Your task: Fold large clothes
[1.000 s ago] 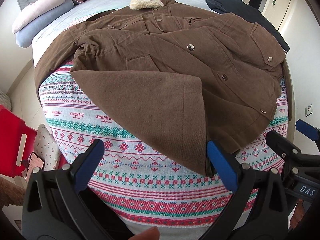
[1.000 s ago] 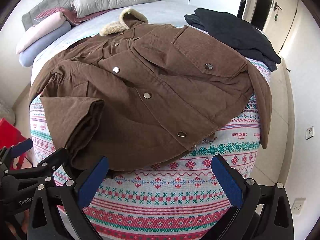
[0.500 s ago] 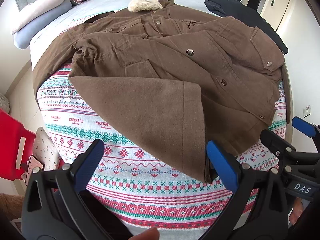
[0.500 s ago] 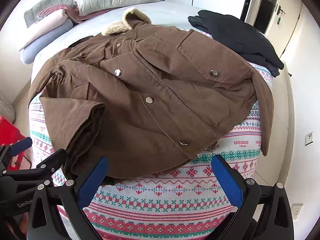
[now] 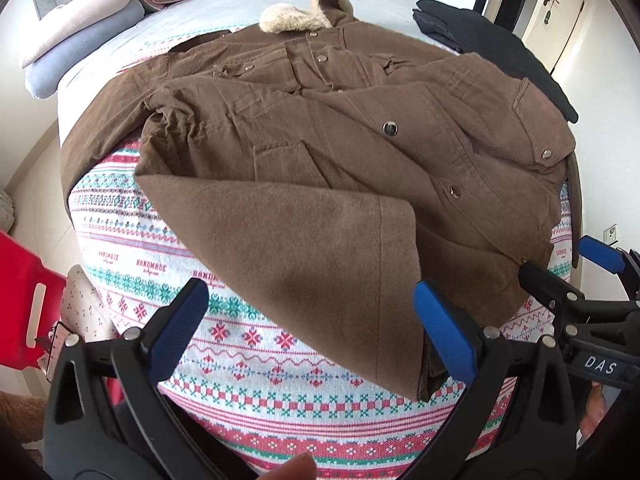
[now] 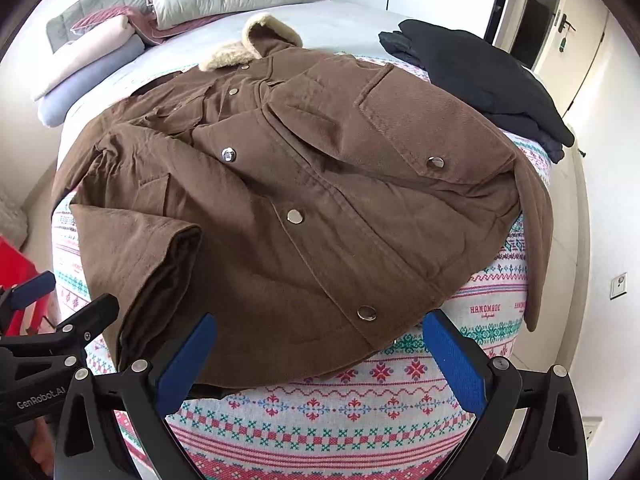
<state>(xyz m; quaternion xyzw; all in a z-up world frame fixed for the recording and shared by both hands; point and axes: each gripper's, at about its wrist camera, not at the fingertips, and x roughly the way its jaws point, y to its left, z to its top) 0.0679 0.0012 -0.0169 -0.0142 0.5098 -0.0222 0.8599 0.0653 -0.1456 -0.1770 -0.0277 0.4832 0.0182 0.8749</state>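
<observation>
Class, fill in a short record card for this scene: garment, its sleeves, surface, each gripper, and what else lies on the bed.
garment: brown coat, front up, fleece collar at far end
sleeves: one folded across front; other hanging off bed edge
surface: patterned blanket
left gripper: open, empty
right gripper: open, empty
elsewhere: black garment; pillows
</observation>
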